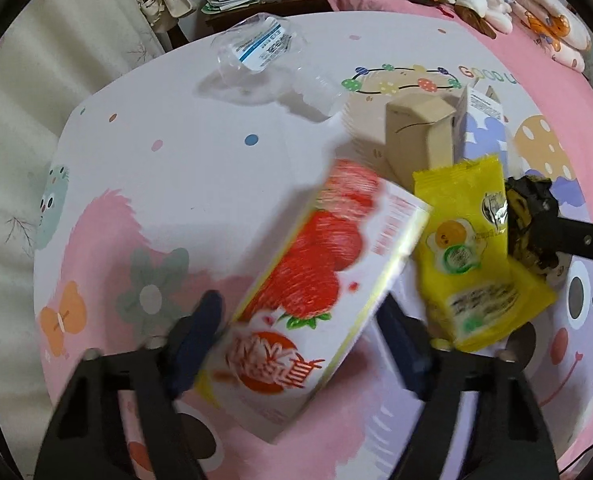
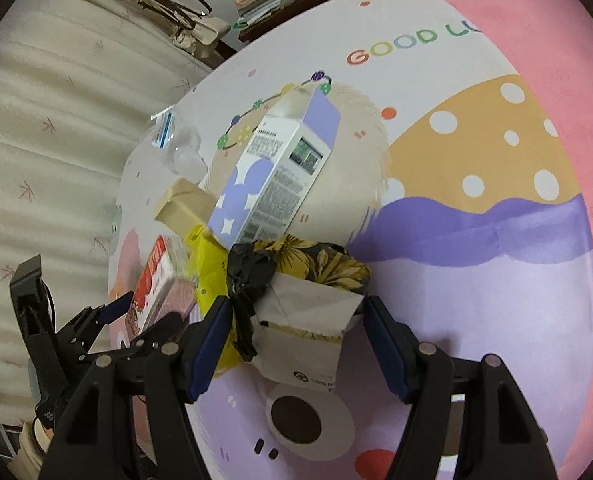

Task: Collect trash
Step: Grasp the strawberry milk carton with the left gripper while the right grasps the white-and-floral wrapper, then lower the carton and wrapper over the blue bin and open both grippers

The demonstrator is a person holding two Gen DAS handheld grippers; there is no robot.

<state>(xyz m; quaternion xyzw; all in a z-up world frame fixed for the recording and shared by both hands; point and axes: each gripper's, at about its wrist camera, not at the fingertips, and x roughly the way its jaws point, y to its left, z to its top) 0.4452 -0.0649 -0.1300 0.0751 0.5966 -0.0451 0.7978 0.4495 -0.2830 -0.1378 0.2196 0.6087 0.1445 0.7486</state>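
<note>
Trash lies clustered on a cartoon-print bedspread point(image 1: 224, 184). Left wrist view: left gripper point(image 1: 300, 344) stands over a strawberry-print carton point(image 1: 316, 280), blurred, which sits between the blue pads; left pad appears to touch its lower corner, right pad stands just off its edge, so a firm grip cannot be confirmed. Beside it: yellow snack wrapper point(image 1: 472, 248), brown box point(image 1: 416, 136), crushed clear bottle point(image 1: 260, 56).

Right wrist view: right gripper point(image 2: 296, 340) jaws wide, straddling a torn floral-print paper bag point(image 2: 308, 308); pads just beside its edges, contact unclear. Purple-and-white carton point(image 2: 272, 176) lies behind.
</note>
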